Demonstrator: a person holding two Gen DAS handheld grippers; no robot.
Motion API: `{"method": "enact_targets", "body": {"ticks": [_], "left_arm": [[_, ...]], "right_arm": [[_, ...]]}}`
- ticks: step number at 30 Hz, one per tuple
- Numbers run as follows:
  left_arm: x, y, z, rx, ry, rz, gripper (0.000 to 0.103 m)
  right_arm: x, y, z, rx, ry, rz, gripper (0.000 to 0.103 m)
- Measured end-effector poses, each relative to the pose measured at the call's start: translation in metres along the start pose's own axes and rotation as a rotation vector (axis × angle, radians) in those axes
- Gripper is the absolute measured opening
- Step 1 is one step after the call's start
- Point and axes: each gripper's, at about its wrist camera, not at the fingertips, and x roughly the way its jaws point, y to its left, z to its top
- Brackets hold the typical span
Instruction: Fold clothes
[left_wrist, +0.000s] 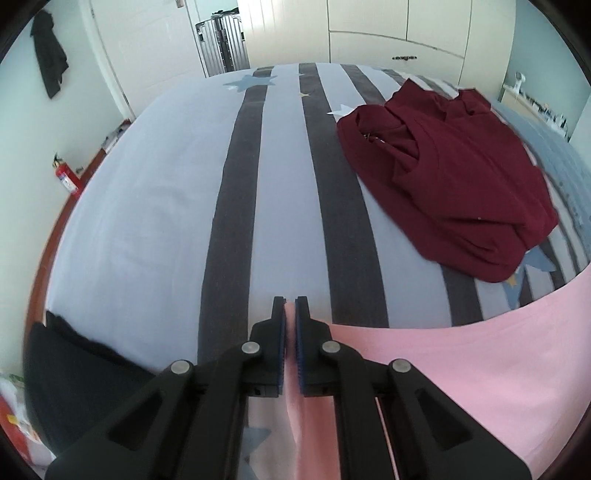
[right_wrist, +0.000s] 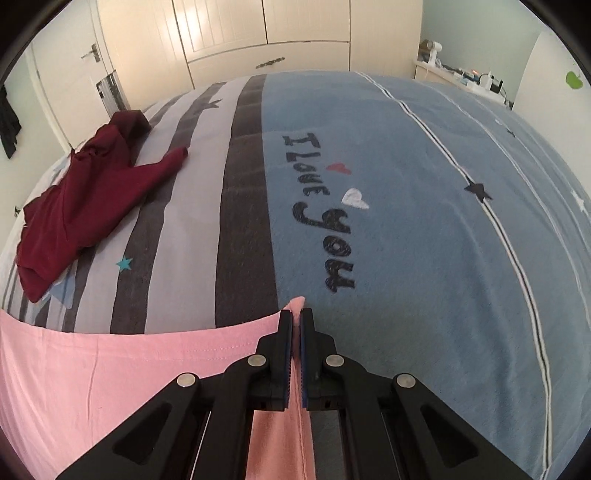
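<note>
Bed (left_wrist: 155, 192) carries a striped, star-printed cover (blue lettered panel on one side). Lying on it: crumpled maroon garment (left_wrist: 454, 177); pink garment (right_wrist: 110, 369) at near edge.

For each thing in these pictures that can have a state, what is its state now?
left tongs: shut on pink garment.
right tongs: shut on pink garment.
pink garment: held at two points, its edge stretched between the tongs.
dark red garment: lying crumpled on the bed, unfolded.
</note>
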Motion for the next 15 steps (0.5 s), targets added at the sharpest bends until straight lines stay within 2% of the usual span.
{"method": "enact_targets", "body": {"ticks": [7, 10, 12, 15], "left_arm": [[0.017, 0.002, -0.002, -0.004, 0.027, 0.034, 0.003], [0.036, -0.006, -0.005, 0.045, 0.057, 0.076, 0.004], [0.039, -0.008, -0.005, 0.062, 0.045, 0.112, 0.004], [0.038, 0.006, 0.003, 0.031, 0.034, 0.184, 0.004]], "right_arm": [[0.005, -0.004, 0.006, -0.006, -0.007, -0.028, 0.003], [0.017, -0.002, 0.000, -0.030, 0.023, -0.057, 0.003], [0.021, 0.002, -0.003, -0.057, 0.024, -0.080, 0.003], [0.025, 0.004, -0.004, -0.078, 0.023, -0.109, 0.004]]}}
